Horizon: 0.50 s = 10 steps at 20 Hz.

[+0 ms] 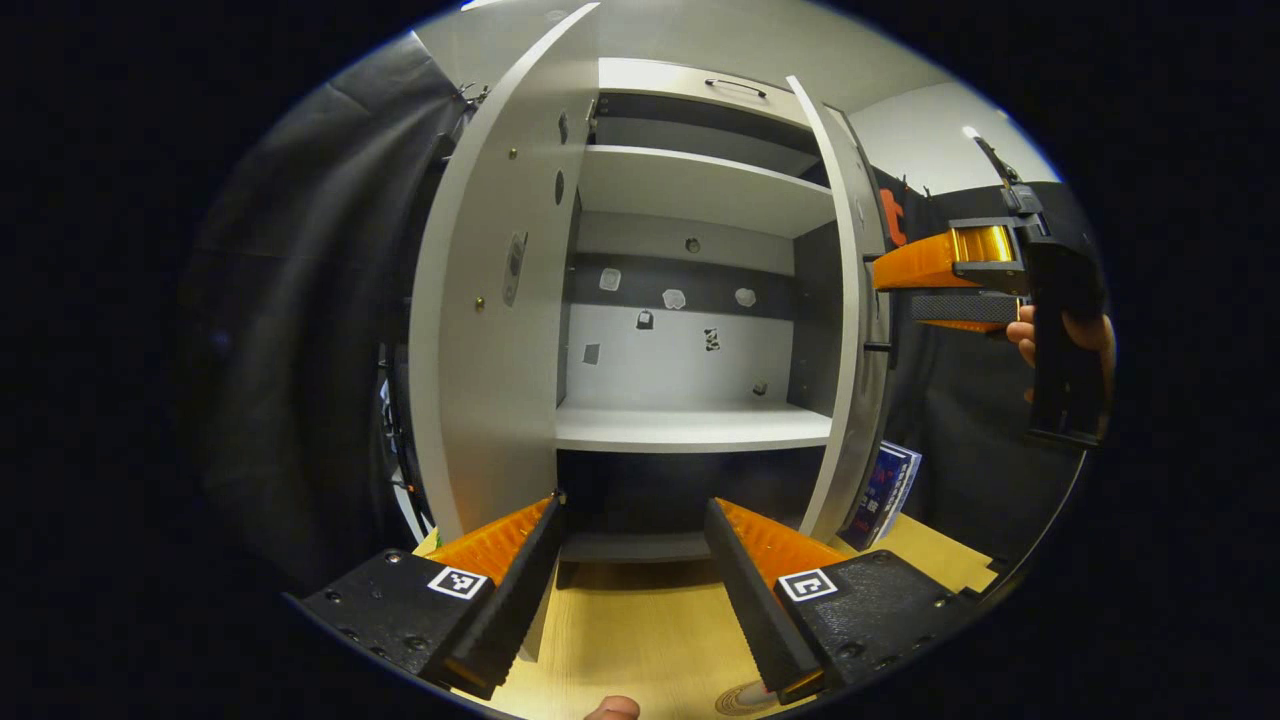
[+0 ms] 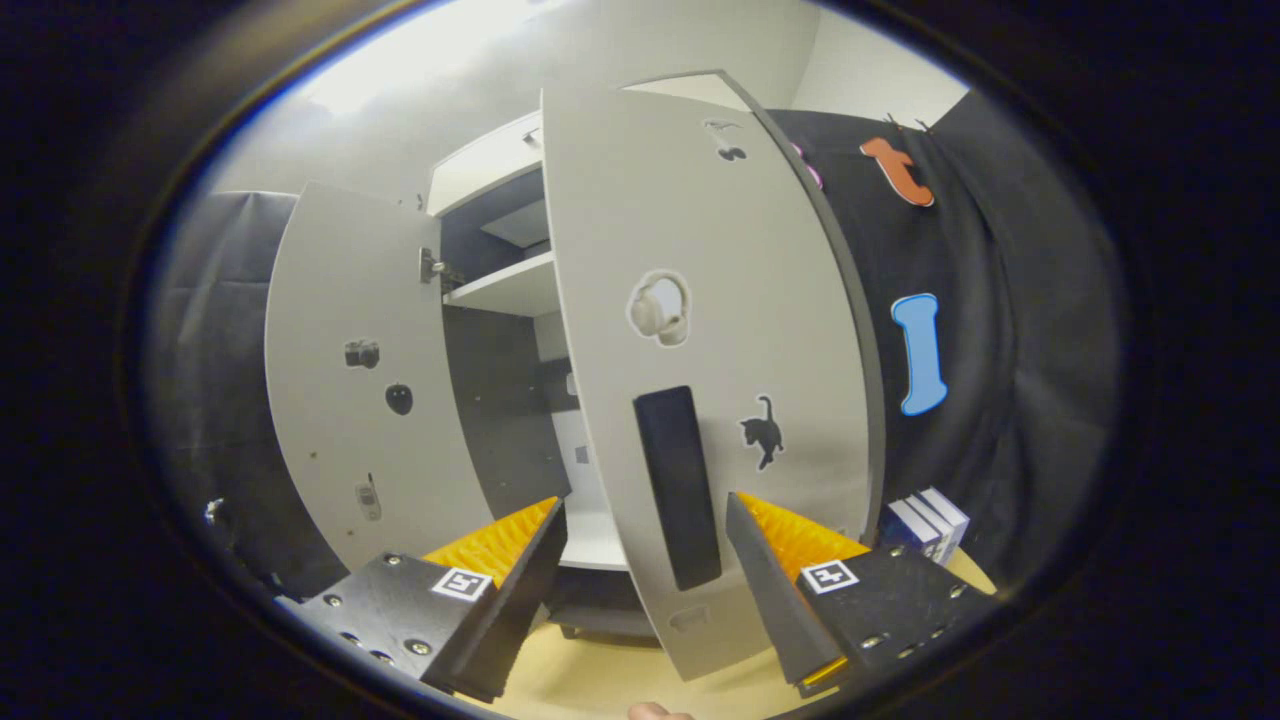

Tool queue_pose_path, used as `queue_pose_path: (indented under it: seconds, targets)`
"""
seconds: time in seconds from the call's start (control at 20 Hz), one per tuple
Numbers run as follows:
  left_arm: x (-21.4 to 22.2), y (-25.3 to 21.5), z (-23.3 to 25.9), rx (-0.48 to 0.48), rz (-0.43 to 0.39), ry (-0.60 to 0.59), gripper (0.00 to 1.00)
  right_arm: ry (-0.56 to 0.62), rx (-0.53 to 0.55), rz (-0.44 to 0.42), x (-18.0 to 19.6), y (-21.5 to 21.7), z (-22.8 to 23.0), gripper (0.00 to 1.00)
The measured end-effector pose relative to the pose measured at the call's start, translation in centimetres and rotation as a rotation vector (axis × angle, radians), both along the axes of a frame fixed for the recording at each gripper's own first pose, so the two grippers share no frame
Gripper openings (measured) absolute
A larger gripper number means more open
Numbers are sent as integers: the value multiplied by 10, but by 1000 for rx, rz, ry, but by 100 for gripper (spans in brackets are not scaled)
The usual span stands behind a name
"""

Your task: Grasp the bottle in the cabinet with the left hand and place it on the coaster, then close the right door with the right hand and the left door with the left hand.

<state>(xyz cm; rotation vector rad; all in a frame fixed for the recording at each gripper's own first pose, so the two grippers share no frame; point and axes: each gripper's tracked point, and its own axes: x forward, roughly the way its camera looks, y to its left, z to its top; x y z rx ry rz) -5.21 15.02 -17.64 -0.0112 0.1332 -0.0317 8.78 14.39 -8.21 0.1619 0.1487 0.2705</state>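
Two ribbed orange claws, left (image 1: 632,590) and right (image 2: 642,590), gape empty before matte grey cabinet (image 1: 690,425).

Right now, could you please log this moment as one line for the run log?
white two-door cabinet: shelves bare | right door: open, right gripper open near its black handle | left door: open | left gripper: open

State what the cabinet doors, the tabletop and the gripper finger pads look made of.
Cabinet doors: probably laminated board, matt pale grey, flat with thin square edges. Tabletop: wood or wood-look laminate, light, with faint grain. Finger pads: likely moulded plastic or rubber, orange and ribbed, on black backing.
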Motion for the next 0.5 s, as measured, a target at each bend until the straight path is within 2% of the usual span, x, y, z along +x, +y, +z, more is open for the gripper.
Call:
queue_pose_path:
  seconds: [0.1, 0.15, 0.3, 0.5]
  targets:
    - [-8, 6, 3, 3, 13, -2, 90, -3, -3, 11, 1, 7, -3, 97]
    - [-11, 10, 4, 6, 23, -3, 90, -2, -1, 17, 2, 12, -4, 93]
    - [-22, 24, 9, -1, 52, -16, 90, 2, 4, 36, 3, 24, -8, 93]
    - [-37, 42, 12, -13, 89, -15, 90, 0, -3, 48, 8, 33, -14, 100]
